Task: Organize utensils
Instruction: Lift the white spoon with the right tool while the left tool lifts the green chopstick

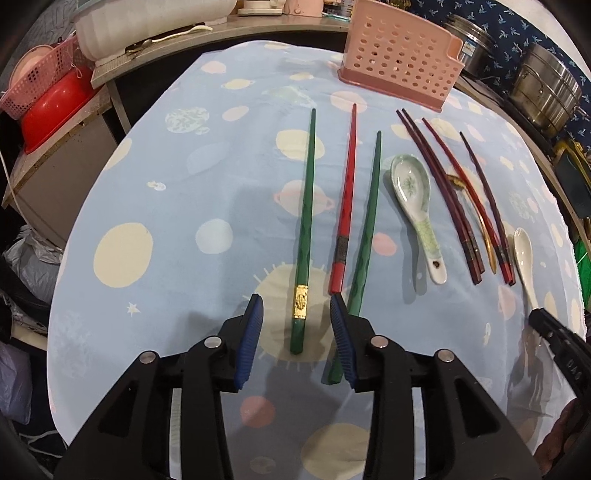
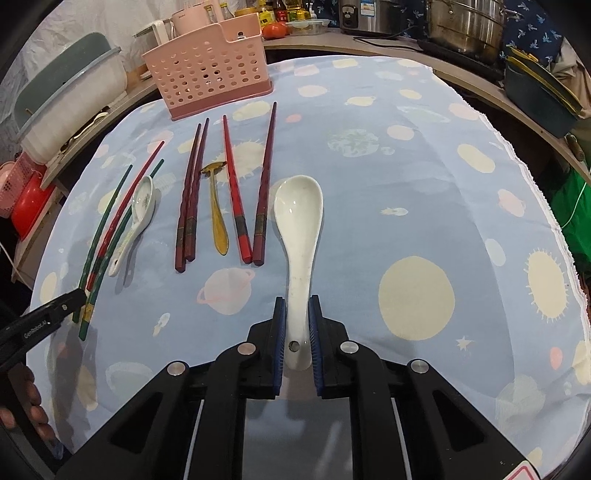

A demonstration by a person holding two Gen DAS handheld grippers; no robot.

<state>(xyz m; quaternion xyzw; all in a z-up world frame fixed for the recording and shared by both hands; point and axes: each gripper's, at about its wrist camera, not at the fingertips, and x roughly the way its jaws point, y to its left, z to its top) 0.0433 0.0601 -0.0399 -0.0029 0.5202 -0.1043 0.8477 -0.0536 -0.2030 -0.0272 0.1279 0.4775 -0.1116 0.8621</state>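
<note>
My left gripper is open low over the tablecloth. A green chopstick with a gold band lies between its blue pads, touching neither. A red chopstick and a second green chopstick lie just to the right of it. My right gripper is shut on the handle of the white spoon, which lies flat on the cloth. Also laid out in a row are a green-patterned spoon, dark red chopsticks and a small gold spoon. The pink perforated utensil holder stands at the back.
Steel pots stand at the back right. A red bowl with a pink basket and a white dish rack sit off the table's left. The blue planet-print cloth covers the table. A hand holds the left gripper.
</note>
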